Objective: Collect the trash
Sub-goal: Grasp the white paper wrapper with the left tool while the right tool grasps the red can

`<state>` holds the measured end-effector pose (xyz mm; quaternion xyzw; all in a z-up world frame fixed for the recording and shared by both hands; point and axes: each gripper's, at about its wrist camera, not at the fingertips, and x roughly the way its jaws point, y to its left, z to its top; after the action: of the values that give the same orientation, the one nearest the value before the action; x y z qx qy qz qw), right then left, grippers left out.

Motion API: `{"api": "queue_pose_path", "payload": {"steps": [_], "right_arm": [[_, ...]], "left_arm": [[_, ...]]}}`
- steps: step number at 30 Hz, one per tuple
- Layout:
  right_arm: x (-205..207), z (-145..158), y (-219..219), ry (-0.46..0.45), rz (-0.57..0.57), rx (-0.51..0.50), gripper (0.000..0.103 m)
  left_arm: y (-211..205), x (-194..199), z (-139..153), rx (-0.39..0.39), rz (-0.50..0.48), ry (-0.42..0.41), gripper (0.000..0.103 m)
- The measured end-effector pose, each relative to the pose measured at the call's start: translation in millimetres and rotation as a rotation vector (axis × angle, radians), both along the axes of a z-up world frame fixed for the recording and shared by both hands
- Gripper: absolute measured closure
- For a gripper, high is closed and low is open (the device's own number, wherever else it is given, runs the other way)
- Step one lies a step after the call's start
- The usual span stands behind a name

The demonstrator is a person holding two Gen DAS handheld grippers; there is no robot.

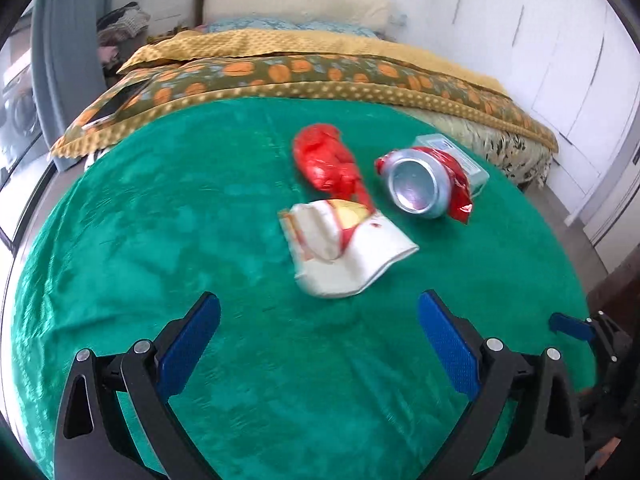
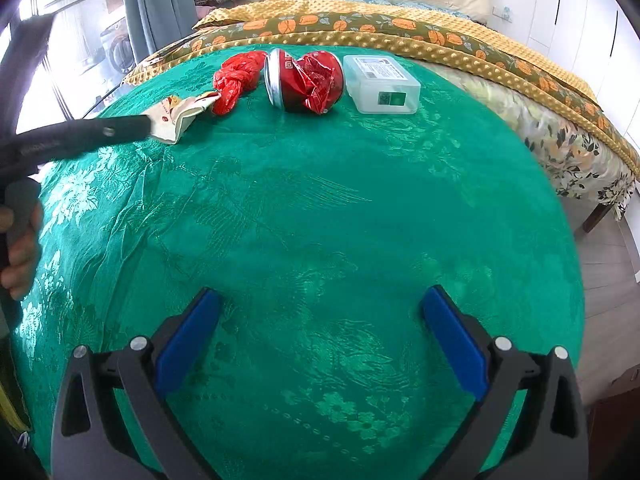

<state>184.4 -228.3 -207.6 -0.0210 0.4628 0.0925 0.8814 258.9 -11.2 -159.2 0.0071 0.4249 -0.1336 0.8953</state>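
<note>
**Trash on the green cloth, both grippers spread**

Left wrist view: the left gripper (image 1: 318,312) hangs over the green tablecloth (image 1: 160,220) with its jaws spread wide and nothing between them. Just ahead lies a crumpled white wrapper (image 1: 344,252), slightly blurred. Beyond it, touching its far edge, sits a knotted red plastic bag (image 1: 328,160). To the right a crushed can (image 1: 420,184) lies on its side, silver base toward the camera; it hides most of a clear plastic box (image 1: 468,160) behind it. At the right edge only a blue pad and part of the frame of the right gripper (image 1: 572,326) show, the rest cut off.

Right wrist view: the right gripper (image 2: 320,308) has its jaws wide apart over bare cloth, well short of the trash. The can (image 2: 304,80), bag (image 2: 236,78) and box (image 2: 380,84) line the far side. The left gripper (image 2: 150,126) enters from the left, its tip overlapping the wrapper (image 2: 176,116); whether it touches cannot be told here. A hand (image 2: 18,248) is cut off at the left edge. A patterned bed (image 2: 440,36) lies behind the table.
</note>
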Motion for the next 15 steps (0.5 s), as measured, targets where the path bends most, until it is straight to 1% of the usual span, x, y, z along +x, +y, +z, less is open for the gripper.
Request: {"api": "queue_pose_path", "payload": {"steps": [3,5,6,8,11,12,13,14,15], "right_arm": [[0.0,0.1,0.0,0.0,0.0,0.0,0.005],[0.0,0.1,0.0,0.0,0.0,0.0,0.005],[0.0,0.1,0.0,0.0,0.0,0.0,0.005],[-0.1,0.2,0.0,0.0,0.0,0.0,0.005],[0.0,0.2,0.0,0.0,0.001,0.0,0.005],[-0.1,0.2,-0.1,0.0,0.001,0.0,0.005],[0.0,0.3,-0.1,0.0,0.001,0.0,0.005],[-0.1,0.3,0.0,0.0,0.001,0.0,0.005],[-0.1,0.3,-0.1,0.0,0.001,0.0,0.005]], "left_arm": [[-0.2,10.0,-8.9,-0.057,0.041,0.016,0.005],[-7.6,20.1,-18.0,-0.024,0.042,0.048,0.005],[-15.8,25.0,-22.3,0.028,0.032,0.056,0.005],[-23.7,32.4,-22.5,0.08,0.028,0.047,0.005],[-25.6,42.1,-17.0,0.104,0.048,0.013,0.005],[-25.8,44.8,-16.0,0.108,0.047,0.005,0.007],[-25.3,45.4,-14.3,0.102,0.038,-0.005,0.019],[-24.1,45.4,-13.1,0.095,0.026,-0.012,0.037],[-23.1,44.8,-12.9,0.091,0.012,-0.01,0.043]]}}
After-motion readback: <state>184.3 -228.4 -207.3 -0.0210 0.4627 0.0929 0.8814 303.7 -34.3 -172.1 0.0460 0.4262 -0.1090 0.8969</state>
